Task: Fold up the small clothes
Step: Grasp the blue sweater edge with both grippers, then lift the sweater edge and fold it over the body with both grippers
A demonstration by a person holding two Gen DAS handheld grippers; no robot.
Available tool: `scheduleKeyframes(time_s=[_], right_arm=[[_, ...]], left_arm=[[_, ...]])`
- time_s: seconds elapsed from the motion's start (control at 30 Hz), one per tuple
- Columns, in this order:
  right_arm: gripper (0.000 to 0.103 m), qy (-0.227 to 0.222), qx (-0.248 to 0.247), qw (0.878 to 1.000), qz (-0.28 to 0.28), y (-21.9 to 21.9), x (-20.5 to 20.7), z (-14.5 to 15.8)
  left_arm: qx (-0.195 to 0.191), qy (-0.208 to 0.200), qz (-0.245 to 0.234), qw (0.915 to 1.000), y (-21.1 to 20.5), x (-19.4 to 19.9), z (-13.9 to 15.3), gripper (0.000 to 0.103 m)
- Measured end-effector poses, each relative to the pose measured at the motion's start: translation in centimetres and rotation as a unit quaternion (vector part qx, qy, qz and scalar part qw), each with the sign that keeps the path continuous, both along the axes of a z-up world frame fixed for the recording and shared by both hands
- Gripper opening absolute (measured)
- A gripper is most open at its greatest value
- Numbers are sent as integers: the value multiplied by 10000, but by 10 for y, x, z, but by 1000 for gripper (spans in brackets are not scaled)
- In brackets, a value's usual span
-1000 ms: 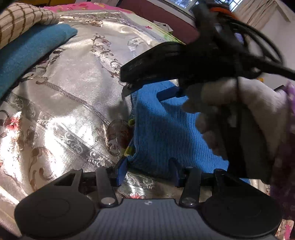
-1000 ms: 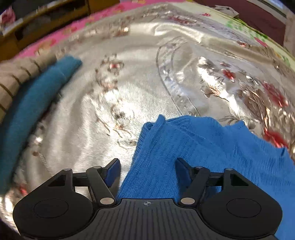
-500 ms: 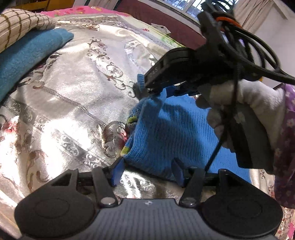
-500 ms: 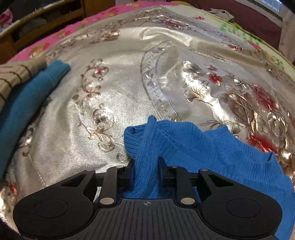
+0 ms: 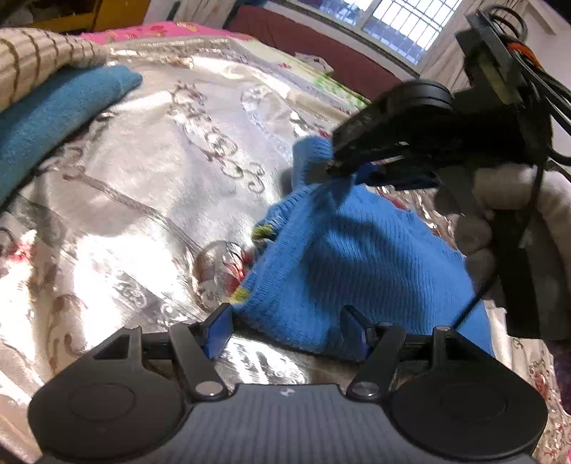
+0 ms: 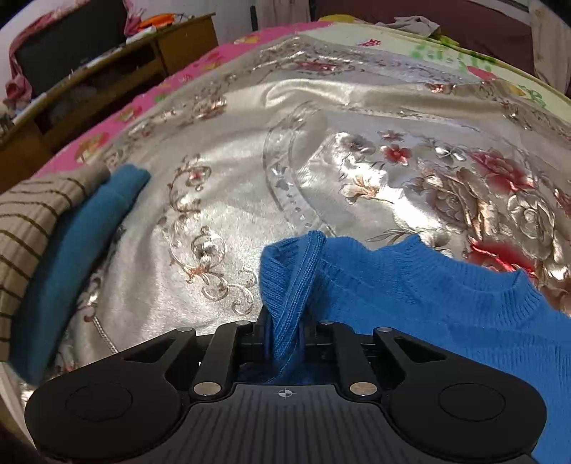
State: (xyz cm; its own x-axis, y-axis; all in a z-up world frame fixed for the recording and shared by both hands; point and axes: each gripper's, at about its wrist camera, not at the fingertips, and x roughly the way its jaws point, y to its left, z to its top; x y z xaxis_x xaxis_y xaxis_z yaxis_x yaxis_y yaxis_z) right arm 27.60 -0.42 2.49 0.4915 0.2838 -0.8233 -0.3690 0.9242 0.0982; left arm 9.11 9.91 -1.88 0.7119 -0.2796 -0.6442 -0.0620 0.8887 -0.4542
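Note:
A small bright blue knit sweater lies on the shiny floral bedspread. My right gripper is shut on the sweater's upper left corner and holds that fold lifted off the bed. In the left wrist view the right gripper shows pinching that raised corner. My left gripper is open, its blue pads on either side of the sweater's near hem, low over the bed. The sweater's ribbed neckline shows at the right of the right wrist view.
A teal folded garment and a beige striped one lie stacked at the left of the bed. A pink sheet and a wooden cabinet are beyond. A window is behind the bed.
My right gripper closed on the sweater's corner and lifted it up and away. My left gripper stayed open at the near hem.

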Motion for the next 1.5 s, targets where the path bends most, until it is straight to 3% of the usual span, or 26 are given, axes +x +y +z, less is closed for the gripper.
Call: scheduleKeyframes(time_s=[0.17,0.33,0.43,0.5,0.57,0.67,0.7,0.83,1.07,1.27,1.5], right_arm=[[12,-28,179,9998,-37,-10,-3,5],[12,-70,399,9991,-126,-26,-7,14],[12,-82,523,9984,-192,-37,-8,18],[12,-71,621,9978,-237,-46,-10,20],[12,-68,711,9971,-273,-56,-12,22],[12,-88,888,9954,-353,-77,-14,27],[12,-96,956,9946,-386,-85,-15,30],[11,-192,1159,9913,-600,-126,-20,40],[11,-387,1566,9779,-1330,-223,-33,50],[11,-70,1762,9654,-1921,-283,-39,11],[11,2,1914,9604,-2025,-307,-39,-11]], left_arm=[[184,-85,260,9995,2,-3,1,70],[519,-115,146,9985,-10,3,-1,82],[583,-187,64,9981,-19,9,0,81],[563,-296,22,9980,-23,12,3,69],[699,-363,-43,9969,-29,15,7,49],[650,-472,-198,9966,-37,16,16,31],[614,-535,-269,9963,-41,15,20,30],[590,-834,-862,9910,-77,15,43,27],[497,-1071,-1987,9729,-161,28,62,27],[772,-832,-2503,9615,-219,37,44,26],[949,-764,-2693,9553,-249,40,37,26]])
